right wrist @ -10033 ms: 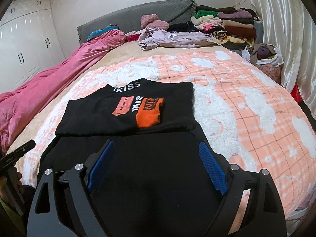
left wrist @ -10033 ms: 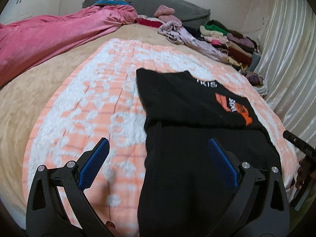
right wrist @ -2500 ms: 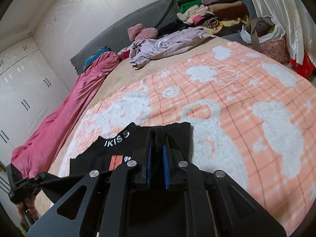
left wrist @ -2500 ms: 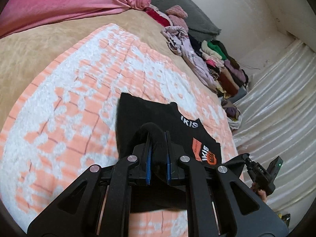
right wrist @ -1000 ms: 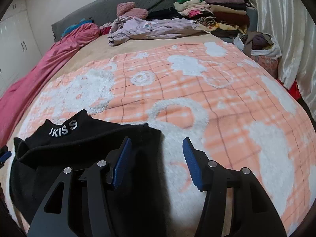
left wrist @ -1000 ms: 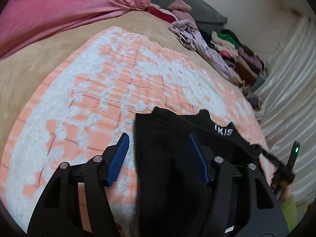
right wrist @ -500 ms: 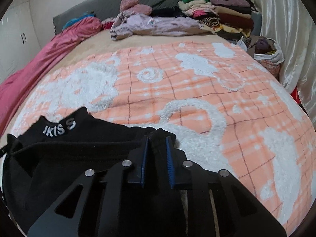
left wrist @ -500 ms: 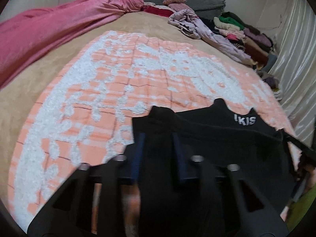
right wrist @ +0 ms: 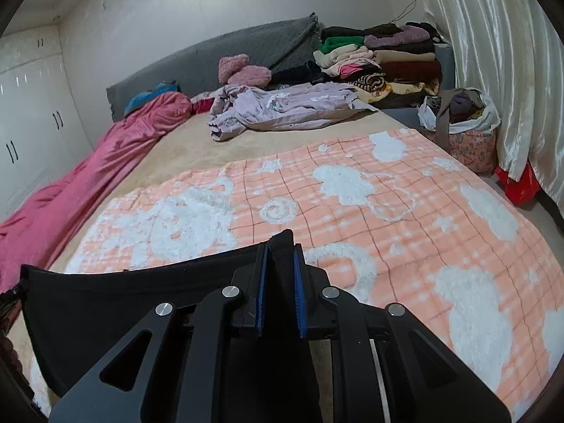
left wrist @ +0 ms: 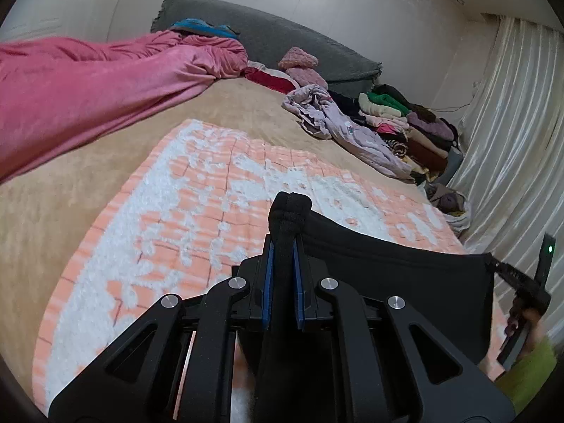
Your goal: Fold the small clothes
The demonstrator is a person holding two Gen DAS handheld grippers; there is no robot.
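Observation:
A black folded garment (left wrist: 387,268) hangs stretched between my two grippers above the orange and white blanket (left wrist: 197,211). My left gripper (left wrist: 282,246) is shut on one bunched corner of it. My right gripper (right wrist: 278,250) is shut on the other corner; the cloth (right wrist: 123,303) spreads taut to the left. The right gripper also shows at the right edge of the left wrist view (left wrist: 521,285), gripping the far corner. The garment's print is hidden.
The blanket (right wrist: 387,211) lies on a beige bed. A pink duvet (left wrist: 88,95) lies along the left side. Lilac clothes (right wrist: 282,105) and a stack of folded clothes (right wrist: 380,56) are at the head. A bag of clothes (right wrist: 461,130) stands by the curtain (right wrist: 511,70).
Both grippers opened a second ago, then shut again on the garment's corners. They have since lifted the garment off the blanket and pulled it taut.

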